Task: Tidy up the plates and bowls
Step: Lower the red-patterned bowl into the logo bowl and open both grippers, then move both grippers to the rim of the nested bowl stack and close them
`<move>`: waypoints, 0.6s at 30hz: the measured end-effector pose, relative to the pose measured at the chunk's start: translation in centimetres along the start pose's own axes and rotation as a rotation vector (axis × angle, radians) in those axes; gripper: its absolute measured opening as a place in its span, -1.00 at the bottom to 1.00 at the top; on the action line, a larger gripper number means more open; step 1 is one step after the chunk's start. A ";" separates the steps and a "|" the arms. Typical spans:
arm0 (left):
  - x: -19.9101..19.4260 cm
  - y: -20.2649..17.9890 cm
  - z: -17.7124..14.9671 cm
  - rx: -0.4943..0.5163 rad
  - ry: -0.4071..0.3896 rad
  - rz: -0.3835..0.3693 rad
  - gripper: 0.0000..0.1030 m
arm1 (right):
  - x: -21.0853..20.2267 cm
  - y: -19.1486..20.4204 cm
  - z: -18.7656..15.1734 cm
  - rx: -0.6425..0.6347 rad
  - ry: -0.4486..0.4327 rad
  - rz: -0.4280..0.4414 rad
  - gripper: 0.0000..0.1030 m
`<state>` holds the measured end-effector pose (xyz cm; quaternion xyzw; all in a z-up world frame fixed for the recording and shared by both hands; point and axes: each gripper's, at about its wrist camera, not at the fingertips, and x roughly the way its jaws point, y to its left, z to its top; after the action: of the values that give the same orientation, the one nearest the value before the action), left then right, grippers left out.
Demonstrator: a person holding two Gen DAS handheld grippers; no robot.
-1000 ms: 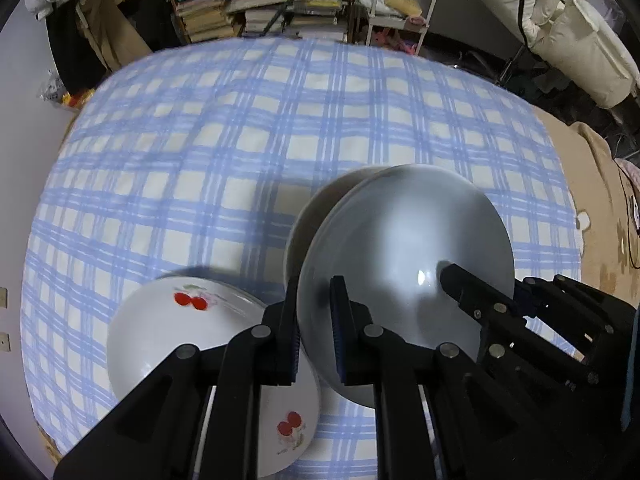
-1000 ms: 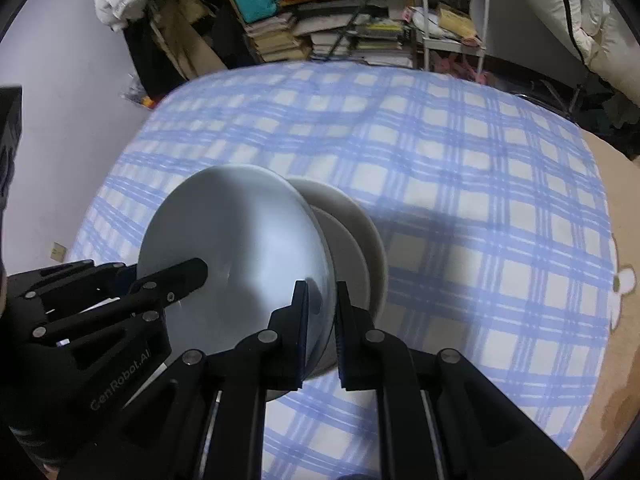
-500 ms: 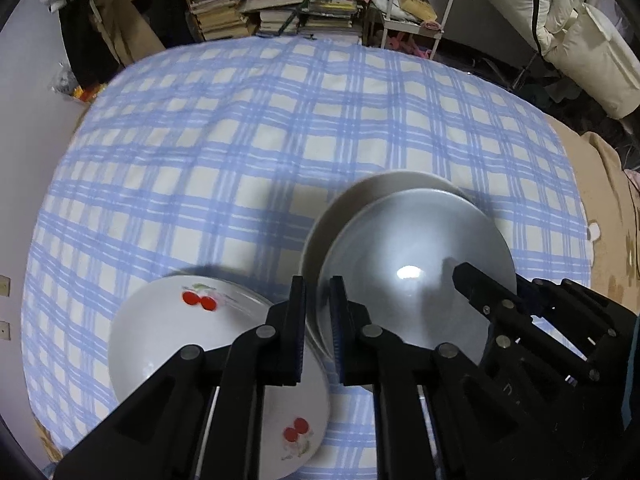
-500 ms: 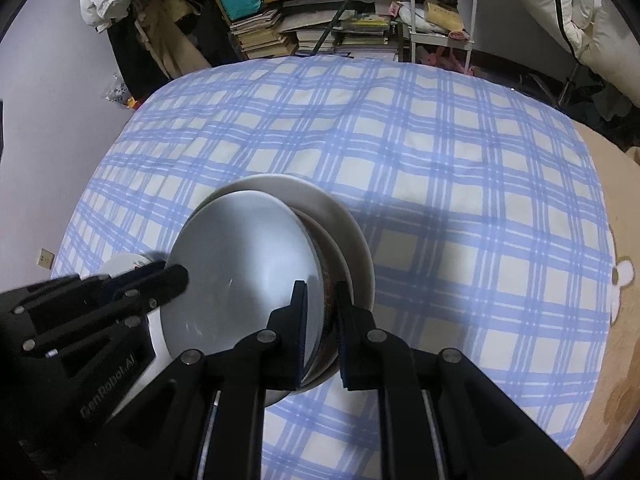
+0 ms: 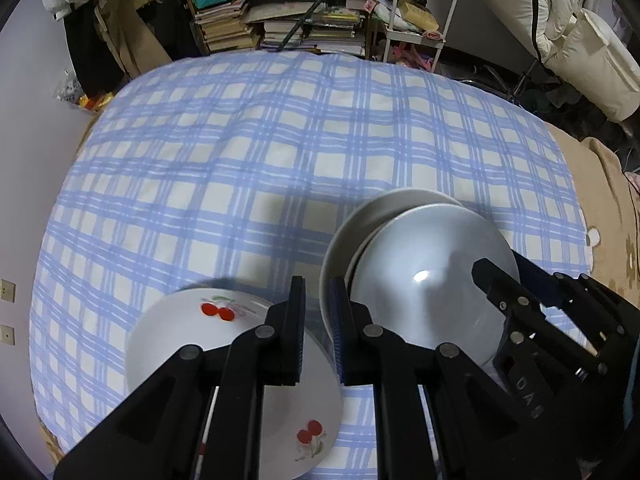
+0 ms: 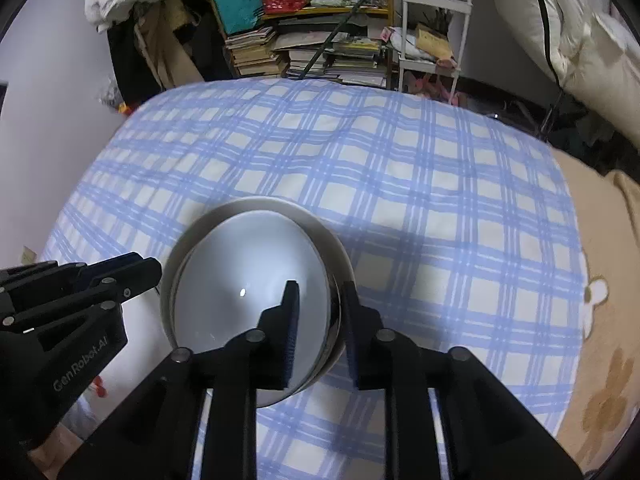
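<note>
left wrist view first: we see our left gripper (image 5: 318,300) with its two fingers a little apart and nothing between them. it hangs over the gap between two dishes. on the near left lies a white plate with red cherries (image 5: 192,344) on the blue checked cloth (image 5: 280,140). on the right sits a grey bowl (image 5: 424,280), and it rests inside a bigger cream bowl (image 5: 360,220) under it. the cream bowl peeks out on the far left side of the grey one. our right gripper (image 5: 496,276) reaches in from the near right, at the grey bowl's rim.

from the right wrist view, our right gripper (image 6: 318,304) has its fingers apart, one finger inside the grey bowl (image 6: 248,272) and one outside, with the near right rim between them. we cannot tell if the fingers touch the rim. the cream bowl (image 6: 280,204) shows as a ring around the far side. our left gripper (image 6: 136,272) is at the left, just beside the bowls.

far behind the cloth are piles of books (image 6: 316,56) and a white metal rack (image 6: 434,28).
</note>
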<state>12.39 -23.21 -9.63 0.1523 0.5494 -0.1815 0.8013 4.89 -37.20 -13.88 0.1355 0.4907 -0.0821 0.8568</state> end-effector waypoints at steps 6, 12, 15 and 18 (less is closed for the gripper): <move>-0.2 0.9 0.4 -0.006 -0.002 0.018 -0.68 | -1.3 -2.3 0.5 0.094 -0.045 0.017 0.05; 0.4 1.5 0.6 -0.006 0.007 -0.007 -0.61 | -2.1 -5.7 -0.1 0.239 -0.063 -0.008 0.67; 0.9 1.8 0.6 -0.013 0.014 -0.014 -0.52 | -1.7 -7.0 -0.4 0.293 -0.026 -0.008 0.76; 1.3 1.9 0.7 -0.010 0.025 -0.017 -0.51 | -1.2 -7.4 -0.6 0.298 0.003 -0.024 0.77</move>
<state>14.24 -22.02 -10.56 0.1459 0.5616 -0.1836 0.7934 1.75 -44.07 -14.25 0.2555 0.4759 -0.1643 0.8254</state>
